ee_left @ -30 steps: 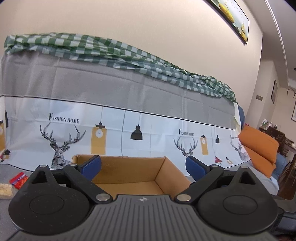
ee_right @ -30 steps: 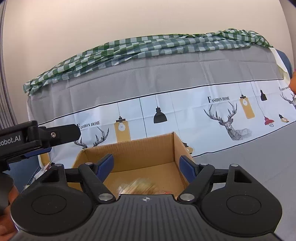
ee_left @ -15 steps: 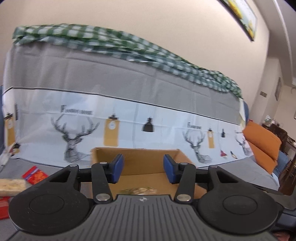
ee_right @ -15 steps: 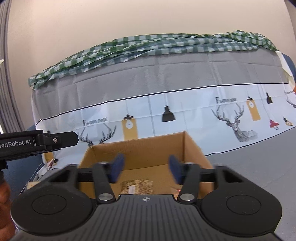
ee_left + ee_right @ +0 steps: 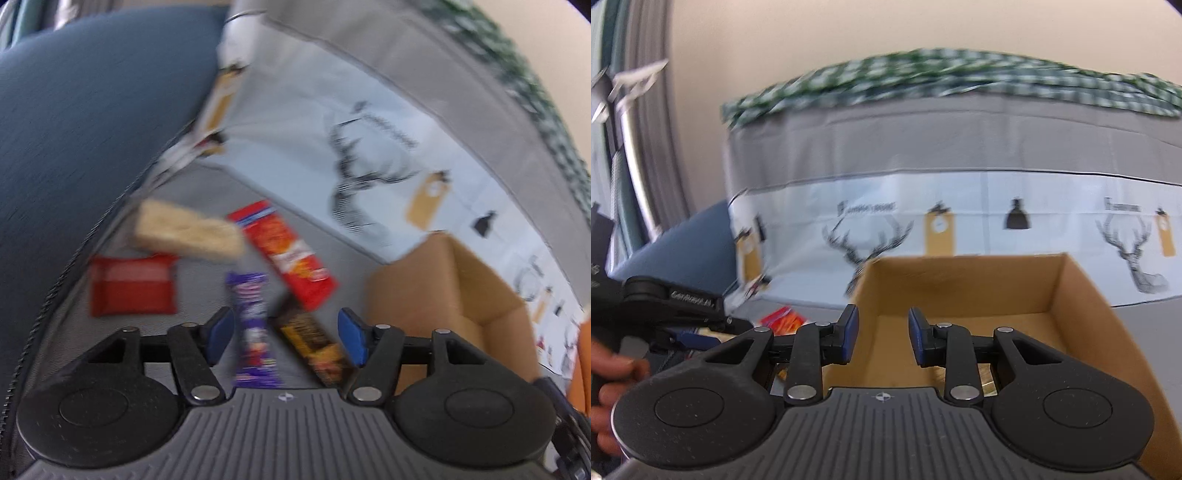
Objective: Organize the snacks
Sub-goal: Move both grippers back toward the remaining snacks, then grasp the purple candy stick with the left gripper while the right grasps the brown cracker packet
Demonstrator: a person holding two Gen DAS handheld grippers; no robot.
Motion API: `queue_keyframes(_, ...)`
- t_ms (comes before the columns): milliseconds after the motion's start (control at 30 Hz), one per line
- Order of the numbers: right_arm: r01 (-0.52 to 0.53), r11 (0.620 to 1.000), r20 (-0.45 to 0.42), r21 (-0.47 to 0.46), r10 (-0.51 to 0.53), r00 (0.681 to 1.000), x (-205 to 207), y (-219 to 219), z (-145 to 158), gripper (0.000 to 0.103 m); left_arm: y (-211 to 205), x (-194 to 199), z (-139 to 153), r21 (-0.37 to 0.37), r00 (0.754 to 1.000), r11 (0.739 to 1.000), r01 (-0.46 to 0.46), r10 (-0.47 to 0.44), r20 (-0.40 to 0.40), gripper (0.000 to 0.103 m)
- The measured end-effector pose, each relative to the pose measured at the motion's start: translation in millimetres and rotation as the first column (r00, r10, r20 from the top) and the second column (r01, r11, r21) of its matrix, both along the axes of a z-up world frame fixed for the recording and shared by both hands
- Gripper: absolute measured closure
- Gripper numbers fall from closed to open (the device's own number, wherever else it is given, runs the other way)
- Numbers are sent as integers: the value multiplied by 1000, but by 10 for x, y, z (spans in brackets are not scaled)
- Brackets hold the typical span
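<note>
The cardboard box (image 5: 1082, 295) is plain tan; the flat packet (image 5: 133, 286) is red; the long packet (image 5: 291, 254) red and orange; the slim wrapper (image 5: 253, 325) purple; the bar (image 5: 314, 341) brown and gold; the cloth (image 5: 960, 206) grey and white with black deer; the draped cloth (image 5: 942, 77) green-and-white check.

Left hand-held gripper (image 5: 284, 332) now over loose snacks (image 5: 255, 325).

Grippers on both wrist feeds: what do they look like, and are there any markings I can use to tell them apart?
Both look alike: the left gripper and right gripper have a ribbed dark-grey body, two round black hubs, black linkage arms with silver rivets, blue finger pads and a small crosshair mark at centre. In the right wrist view the left gripper's black side carries blurred white lettering. No cables or sleeves show.
</note>
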State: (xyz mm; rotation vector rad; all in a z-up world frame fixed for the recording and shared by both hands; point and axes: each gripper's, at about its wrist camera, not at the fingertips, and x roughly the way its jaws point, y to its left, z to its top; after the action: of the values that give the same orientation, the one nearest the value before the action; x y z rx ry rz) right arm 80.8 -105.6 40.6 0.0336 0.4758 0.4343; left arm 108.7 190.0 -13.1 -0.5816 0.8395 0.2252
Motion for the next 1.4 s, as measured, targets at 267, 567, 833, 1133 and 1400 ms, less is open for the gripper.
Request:
queue_keyframes(267,-102,989,-2,-110,102,995,-121,419,-77,72,39,155,-259,-44,997,997,59,-61,-40,34)
queue_keyframes(567,-133,975,-17,-176,132,991,-203,829,-177,71,-114,284,-542,56,974,987,149,-137,-178,89)
queue_keyframes(833,-143,949,-45,-280,136,990,-208,1374,-373,62,420,-100,-362,57,984,997,53,-42,-176,90)
queue_keyframes(1133,-73,919,-113,-387,31,993,386,1943,-817,20,643,-182,-384,22,979,997,74,-68,-194,73)
queue_keyframes(1400,-131,913,-291,-386,15,957,813,1959,-1228,16,610,-113,-422,-11,979,997,75,-76,-191,55)
